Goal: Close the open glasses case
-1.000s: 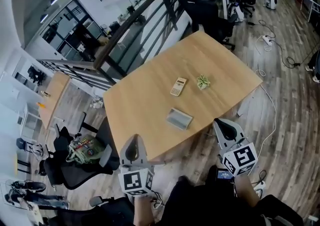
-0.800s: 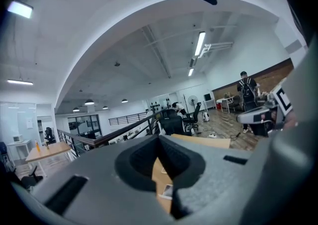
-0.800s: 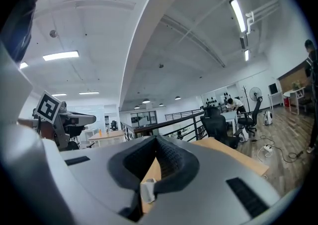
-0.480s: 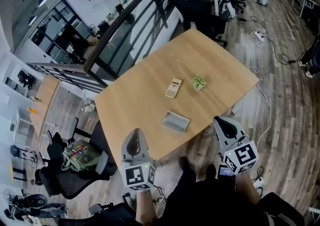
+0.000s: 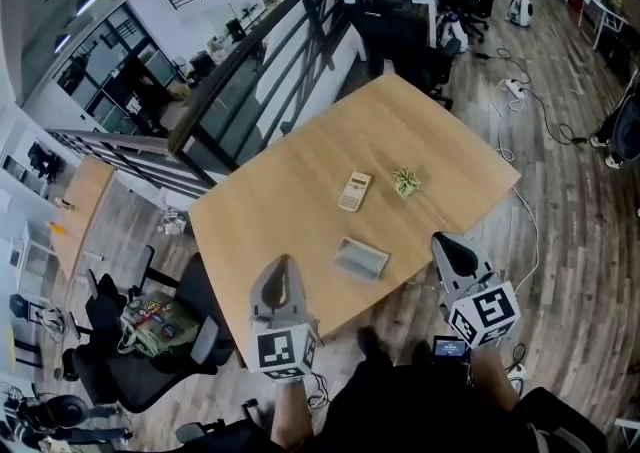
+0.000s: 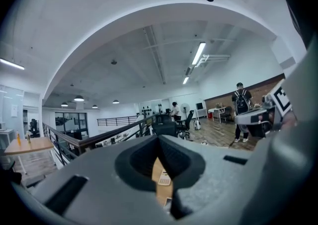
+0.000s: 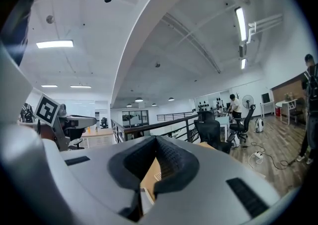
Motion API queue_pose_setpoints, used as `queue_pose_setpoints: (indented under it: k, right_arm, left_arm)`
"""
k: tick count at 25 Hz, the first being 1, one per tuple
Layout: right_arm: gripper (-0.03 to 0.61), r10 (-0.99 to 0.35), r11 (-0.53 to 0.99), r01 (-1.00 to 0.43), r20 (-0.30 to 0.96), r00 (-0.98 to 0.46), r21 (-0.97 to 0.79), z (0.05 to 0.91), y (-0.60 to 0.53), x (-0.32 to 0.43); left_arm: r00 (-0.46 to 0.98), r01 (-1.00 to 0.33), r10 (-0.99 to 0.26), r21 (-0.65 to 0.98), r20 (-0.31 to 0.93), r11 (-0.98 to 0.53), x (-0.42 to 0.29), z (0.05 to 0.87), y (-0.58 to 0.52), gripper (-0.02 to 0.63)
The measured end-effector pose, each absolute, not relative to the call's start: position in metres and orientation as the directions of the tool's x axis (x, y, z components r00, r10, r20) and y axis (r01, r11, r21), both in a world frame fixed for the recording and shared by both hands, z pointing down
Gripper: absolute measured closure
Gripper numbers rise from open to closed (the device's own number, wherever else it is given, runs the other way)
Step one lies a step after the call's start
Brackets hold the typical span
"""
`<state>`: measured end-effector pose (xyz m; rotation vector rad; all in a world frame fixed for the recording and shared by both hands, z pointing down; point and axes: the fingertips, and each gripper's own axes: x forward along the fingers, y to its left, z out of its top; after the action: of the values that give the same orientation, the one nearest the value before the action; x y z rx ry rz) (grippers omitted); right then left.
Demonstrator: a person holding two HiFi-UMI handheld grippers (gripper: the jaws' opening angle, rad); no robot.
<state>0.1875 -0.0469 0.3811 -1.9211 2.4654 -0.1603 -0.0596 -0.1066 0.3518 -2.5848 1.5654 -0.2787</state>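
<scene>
The glasses case (image 5: 360,258) is a flat grey box lying near the front edge of the wooden table (image 5: 290,191) in the head view. My left gripper (image 5: 279,279) is held at the table's front edge, left of the case and apart from it, jaws shut on nothing. My right gripper (image 5: 451,250) hangs past the table's front right edge, to the right of the case, also shut and empty. In the left gripper view only a thin slit shows between the jaws of the left gripper (image 6: 160,169), with a strip of table behind it. The right gripper (image 7: 149,173) looks the same.
A beige calculator (image 5: 354,191) and a small green plant-like thing (image 5: 406,182) lie mid-table beyond the case. Black office chairs (image 5: 150,336) stand left of the table, and a railing (image 5: 250,51) runs behind it. Cables trail over the wooden floor at the right.
The left gripper has come up and forward a little toward the table's front edge. The right gripper has hardly moved. The head view has shifted slightly.
</scene>
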Motion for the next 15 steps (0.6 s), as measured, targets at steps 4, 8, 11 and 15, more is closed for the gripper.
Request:
queue_pose_setpoints:
  k: [4, 8, 11, 15]
  right_arm:
    - [0.566, -0.967, 0.245, -0.966, 0.057, -0.25, -0.085, 0.381, -0.048, 0.179]
    - [0.566, -0.968, 0.237, -0.968, 0.067, -0.243, -0.082, 0.385, -0.052, 0.173]
    - [0.566, -0.969, 0.229, -0.97, 0.078, -0.235, -0.077, 0.386, -0.054, 0.169]
    - [0.566, -0.97, 0.221, -0.973, 0.087, -0.226, -0.063, 0.385, -0.062, 0.158]
  left_arm:
    - [0.46, -0.862, -0.882, -0.185, 0.104, -0.471, -0.064, 0.352, -0.111, 0.614]
    - [0.473, -0.856, -0.873, -0.172, 0.116, -0.487, -0.067, 0.362, -0.117, 0.614]
    - [0.488, -0.848, -0.864, -0.166, 0.124, -0.503, -0.068, 0.367, -0.12, 0.614]
    - [0.499, -0.843, -0.857, -0.156, 0.13, -0.515, -0.079, 0.373, -0.129, 0.614]
